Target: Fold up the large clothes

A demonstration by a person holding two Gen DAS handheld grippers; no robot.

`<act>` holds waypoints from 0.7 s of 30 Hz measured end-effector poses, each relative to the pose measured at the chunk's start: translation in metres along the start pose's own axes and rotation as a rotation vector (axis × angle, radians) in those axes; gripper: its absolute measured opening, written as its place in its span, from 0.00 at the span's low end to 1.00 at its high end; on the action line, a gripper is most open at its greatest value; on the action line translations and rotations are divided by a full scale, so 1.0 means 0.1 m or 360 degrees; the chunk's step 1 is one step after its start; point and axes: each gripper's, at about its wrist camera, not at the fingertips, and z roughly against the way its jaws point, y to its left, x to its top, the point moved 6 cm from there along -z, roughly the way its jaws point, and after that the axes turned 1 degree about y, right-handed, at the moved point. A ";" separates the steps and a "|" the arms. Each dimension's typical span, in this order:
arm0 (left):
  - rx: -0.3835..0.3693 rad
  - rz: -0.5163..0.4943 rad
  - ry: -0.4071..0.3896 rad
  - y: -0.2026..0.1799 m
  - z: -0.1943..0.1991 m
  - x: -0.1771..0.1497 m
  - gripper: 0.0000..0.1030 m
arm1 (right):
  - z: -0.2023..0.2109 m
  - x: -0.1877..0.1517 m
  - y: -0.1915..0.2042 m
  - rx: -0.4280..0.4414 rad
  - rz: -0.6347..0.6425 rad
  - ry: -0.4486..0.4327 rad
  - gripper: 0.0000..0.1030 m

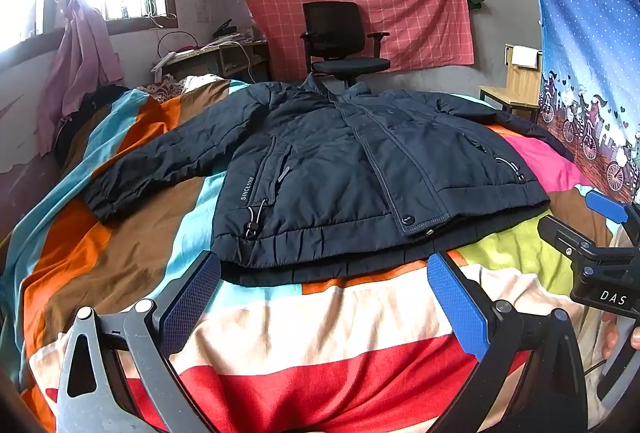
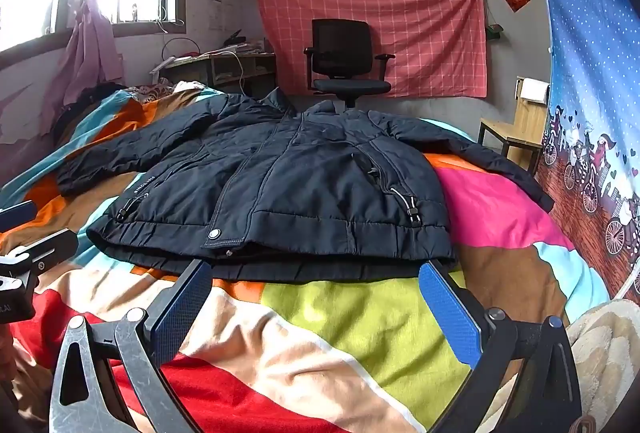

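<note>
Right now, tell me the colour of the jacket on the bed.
Dark navy jacket, clearest in the left wrist view.

The jacket lies flat on the bed, sleeves spread left and right. Behind the bed stands a chair; both grippers sit before the hem.

The jacket is dark navy quilted cloth with a faint sheen, stitched seams, a metal snap at the hem and corded toggles. Under it the bed cover is soft matt cloth in colour blocks, lightly creased. The left gripper has scuffed grey metal arms and blue textured rubbery pads; the right gripper looks alike.
</note>
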 end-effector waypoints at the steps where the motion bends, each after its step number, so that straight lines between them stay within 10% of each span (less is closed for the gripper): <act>1: -0.0001 0.0000 0.0000 0.00 0.00 0.00 0.99 | 0.00 0.00 0.00 0.0002 0.0000 0.0001 1.00; 21: -0.0002 -0.0003 -0.0003 -0.01 0.06 0.01 0.99 | 0.00 0.00 0.00 -0.0001 -0.0001 0.0001 1.00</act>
